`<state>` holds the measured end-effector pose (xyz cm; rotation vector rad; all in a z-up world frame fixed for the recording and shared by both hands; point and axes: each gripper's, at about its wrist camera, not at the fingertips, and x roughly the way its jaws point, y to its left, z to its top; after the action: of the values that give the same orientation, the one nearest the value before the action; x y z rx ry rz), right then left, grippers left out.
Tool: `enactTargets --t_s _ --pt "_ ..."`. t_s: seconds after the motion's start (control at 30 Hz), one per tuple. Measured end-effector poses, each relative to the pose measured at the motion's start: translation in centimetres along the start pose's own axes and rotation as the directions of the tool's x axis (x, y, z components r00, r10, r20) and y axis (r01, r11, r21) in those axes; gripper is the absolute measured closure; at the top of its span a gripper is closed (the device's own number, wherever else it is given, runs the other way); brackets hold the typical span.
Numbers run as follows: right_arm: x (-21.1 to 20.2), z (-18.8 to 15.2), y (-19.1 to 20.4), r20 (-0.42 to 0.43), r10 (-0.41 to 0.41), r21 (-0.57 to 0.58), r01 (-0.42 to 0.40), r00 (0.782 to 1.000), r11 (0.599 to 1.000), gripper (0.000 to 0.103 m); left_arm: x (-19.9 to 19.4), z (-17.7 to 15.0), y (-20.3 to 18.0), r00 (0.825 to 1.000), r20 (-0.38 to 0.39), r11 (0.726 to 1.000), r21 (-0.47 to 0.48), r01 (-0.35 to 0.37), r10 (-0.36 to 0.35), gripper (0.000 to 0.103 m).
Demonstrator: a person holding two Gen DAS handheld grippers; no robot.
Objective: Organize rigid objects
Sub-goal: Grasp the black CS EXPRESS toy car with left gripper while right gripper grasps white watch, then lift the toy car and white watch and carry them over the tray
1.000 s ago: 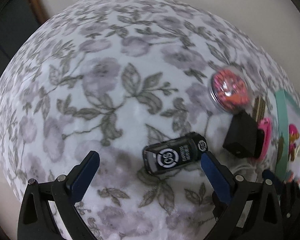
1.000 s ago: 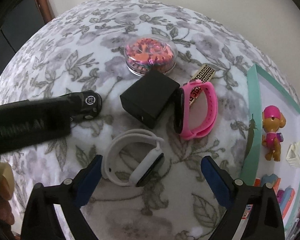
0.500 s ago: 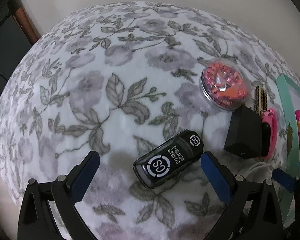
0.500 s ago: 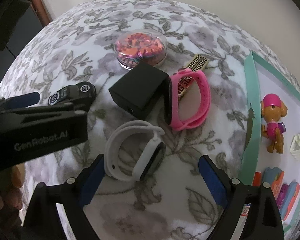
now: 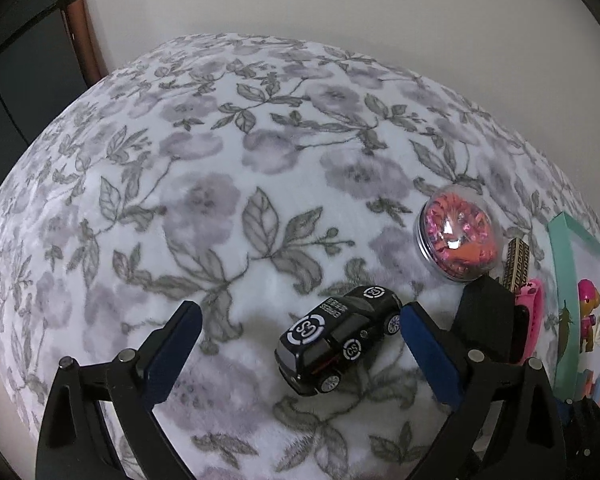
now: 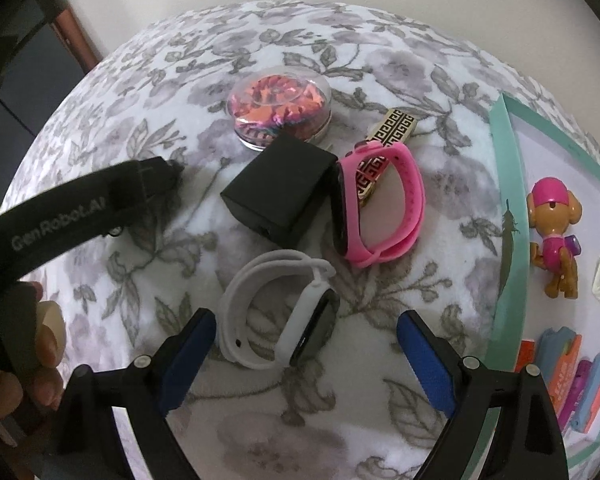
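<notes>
The tabletop (image 6: 380,60) is covered by a soft cloth with grey flowers, and most of the things lie loose on it. On the right sits a big tray (image 6: 514,216) with a green edge. Inside it are a puppy toy (image 6: 554,236), a little white piece and some bright blocks (image 6: 572,376), so those look tidied away. The rest looks like it has yet to be sorted. A black box (image 6: 280,192) lies in the middle, touching a round clear tub (image 6: 280,110) full of orange and pink bits. Just beside the box is a pink watch band (image 6: 384,208), resting partly on a gold patterned bar (image 6: 392,132). Nearer is a white watch band (image 6: 284,312). The right gripper (image 6: 306,360) hangs over it with its blue fingers (image 6: 426,360) spread wide and holding nothing. The band sits between them but they do not touch it. The left gripper (image 5: 300,356) has its fingers wide apart and empty too. A black toy car (image 5: 336,340) stands between them, near the right finger. I think the band and the car get picked up next.
</notes>
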<state>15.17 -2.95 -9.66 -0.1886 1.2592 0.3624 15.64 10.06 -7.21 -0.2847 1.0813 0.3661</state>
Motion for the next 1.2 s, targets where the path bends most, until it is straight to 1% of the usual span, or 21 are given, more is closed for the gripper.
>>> enactTargets --t_s 0.1,0.27,0.4,0.43,0.47,0.5,0.57,0.63,0.67,0.7,0.73,0.83,1.07,1.2 --pt "0.1 0.0 -0.1 0.003 -0.014 0.007 0.014 1.000 1.000 0.009 0.3 0.0 -0.3 1.000 -0.011 1.000 0.015 0.012 -0.011 0.005" --pt "0.7 0.0 0.7 0.007 -0.074 -0.019 0.075 0.997 0.997 0.014 0.7 -0.6 -0.8 0.999 -0.035 0.999 0.027 0.029 -0.028 0.005" --pt "0.7 -0.1 1.3 0.017 -0.089 -0.039 0.090 0.996 0.995 0.018 0.8 -0.7 -1.0 0.999 -0.040 0.999 0.035 0.031 -0.030 0.006" --pt "0.7 -0.1 1.3 0.019 -0.088 -0.041 0.089 0.996 0.995 0.018 0.8 -0.8 -1.1 0.999 -0.042 0.999 0.042 0.033 -0.031 0.009" --pt "0.7 -0.1 1.3 0.019 -0.085 -0.042 0.086 0.996 0.995 0.019 0.9 -0.8 -1.3 0.998 -0.050 0.998 0.049 0.048 -0.046 0.015" --pt "0.7 -0.2 1.3 0.018 -0.082 -0.041 0.083 0.996 0.996 0.020 0.9 -0.9 -1.5 0.997 -0.059 0.997 0.054 0.062 -0.059 0.018" --pt "0.7 -0.2 1.4 0.019 -0.075 -0.035 0.076 0.997 0.997 0.022 1.1 -1.0 -1.9 0.995 -0.075 0.995 0.071 0.074 -0.069 0.029" --pt "0.6 -0.3 1.3 0.021 -0.071 -0.036 0.072 0.997 0.997 0.025 1.1 -1.1 -2.1 0.994 -0.083 0.993 0.086 0.077 -0.070 0.034" --pt "0.5 -0.3 1.2 0.023 -0.070 -0.036 0.071 0.997 0.997 0.026 1.0 -1.1 -2.2 0.994 -0.084 0.992 0.092 0.082 -0.074 0.039" --pt "0.4 -0.2 1.1 0.024 -0.068 -0.034 0.069 0.997 0.997 0.029 0.9 -1.1 -2.3 0.993 -0.089 0.991 0.095 0.091 -0.083 0.041" --pt "0.3 -0.1 0.9 0.026 -0.066 -0.031 0.067 0.997 0.997 0.035 0.8 -1.1 -2.4 0.992 -0.092 0.990 0.096 0.098 -0.090 0.047" --pt "-0.1 -0.1 0.1 0.033 -0.055 -0.017 0.056 0.998 0.998 0.044 0.6 -1.0 -2.6 0.991 -0.097 0.989 0.108 0.098 -0.088 0.054" --pt "-0.3 0.0 -0.9 0.035 -0.012 0.015 0.011 0.999 1.000 0.045 -0.1 -0.7 -2.1 0.988 -0.114 0.991 0.073 0.116 -0.107 0.067" --pt "-0.6 -0.1 -1.6 0.036 0.022 0.047 -0.024 0.999 0.999 0.045 -0.5 -0.4 -1.3 0.986 -0.112 0.991 0.025 0.130 -0.127 0.068"
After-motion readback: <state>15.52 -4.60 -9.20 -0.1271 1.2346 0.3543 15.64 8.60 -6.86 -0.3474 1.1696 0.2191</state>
